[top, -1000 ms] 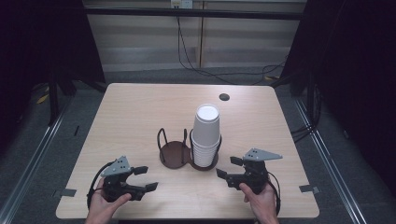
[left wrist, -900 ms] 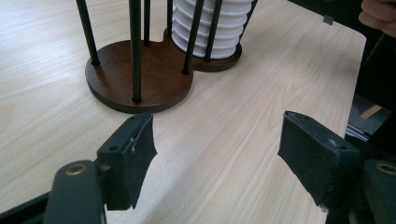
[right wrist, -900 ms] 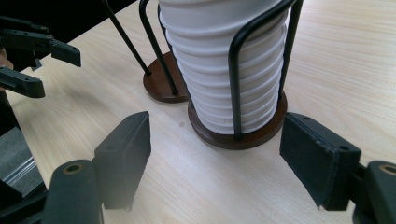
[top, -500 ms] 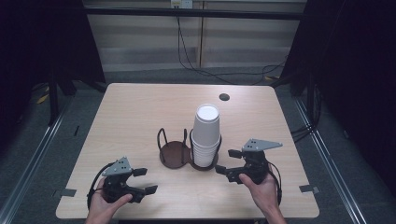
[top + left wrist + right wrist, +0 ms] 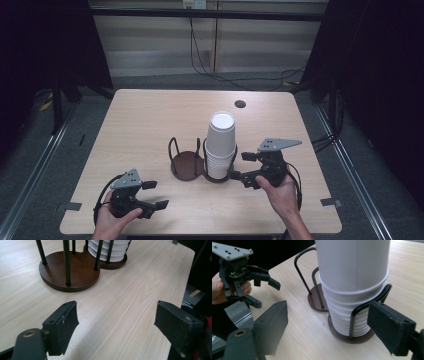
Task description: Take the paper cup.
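Pale wooden table [image 5: 150, 125] stands on grey floor [image 5: 45, 165].

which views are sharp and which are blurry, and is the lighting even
High view: table evenly lit, surroundings dark, slightly soft overall. Left gripper view: wood grain and cup holder crisp, near jaws soft. Right gripper view: stack of cups bright but not blown out, with its lower-left jaw blurred.
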{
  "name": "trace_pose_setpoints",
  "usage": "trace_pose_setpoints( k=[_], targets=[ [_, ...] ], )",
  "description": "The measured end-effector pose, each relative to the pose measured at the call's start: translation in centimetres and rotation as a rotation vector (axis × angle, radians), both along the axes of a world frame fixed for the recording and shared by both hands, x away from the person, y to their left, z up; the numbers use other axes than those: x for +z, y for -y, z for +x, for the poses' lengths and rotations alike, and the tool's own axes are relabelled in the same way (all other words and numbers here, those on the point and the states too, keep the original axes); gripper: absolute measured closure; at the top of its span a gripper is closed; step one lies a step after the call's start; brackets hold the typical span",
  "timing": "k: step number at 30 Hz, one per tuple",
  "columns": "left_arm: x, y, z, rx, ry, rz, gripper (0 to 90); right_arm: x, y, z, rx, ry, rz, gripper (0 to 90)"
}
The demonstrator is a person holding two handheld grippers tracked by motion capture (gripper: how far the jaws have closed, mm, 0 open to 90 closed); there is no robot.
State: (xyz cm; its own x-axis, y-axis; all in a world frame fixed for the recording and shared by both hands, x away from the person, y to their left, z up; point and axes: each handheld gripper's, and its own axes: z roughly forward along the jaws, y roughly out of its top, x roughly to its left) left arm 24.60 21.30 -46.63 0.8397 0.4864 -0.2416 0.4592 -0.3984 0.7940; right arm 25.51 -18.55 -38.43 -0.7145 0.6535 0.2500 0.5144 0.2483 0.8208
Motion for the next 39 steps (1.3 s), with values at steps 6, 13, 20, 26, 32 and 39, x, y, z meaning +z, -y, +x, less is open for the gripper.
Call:
trace_pose_setpoints(
  k=[6,13,20,26,32,39],
  targets=[
    [0.0,-0.1,0.0,0.004,0.001,0.003,17.9,1.6,0.2,0.8,0.02,0.004,0.017,15.0],
    [-0.1,0.0,0.0,0.0,-0.011,0.006,17.5,3.0,-0.4,1.9,0.035,0.023,0.009,14.9],
    [-0.2,-0.1,0.0,0.005,-0.016,0.002,17.1,3.8,-0.8,2.6,0.045,0.024,-0.013,14.9],
    [-0.2,-0.1,0.1,0.001,-0.015,0.003,17.0,4.7,-0.9,3.4,0.053,0.032,-0.017,14.5],
    [-0.2,-0.1,0.1,0.0,-0.018,0.004,16.9,5.5,-1.2,4.4,0.063,0.025,-0.027,14.3],
    [-0.2,-0.1,0.1,-0.002,-0.018,0.003,16.8,5.9,-1.6,5.3,0.08,0.021,-0.047,14.3]
  ],
)
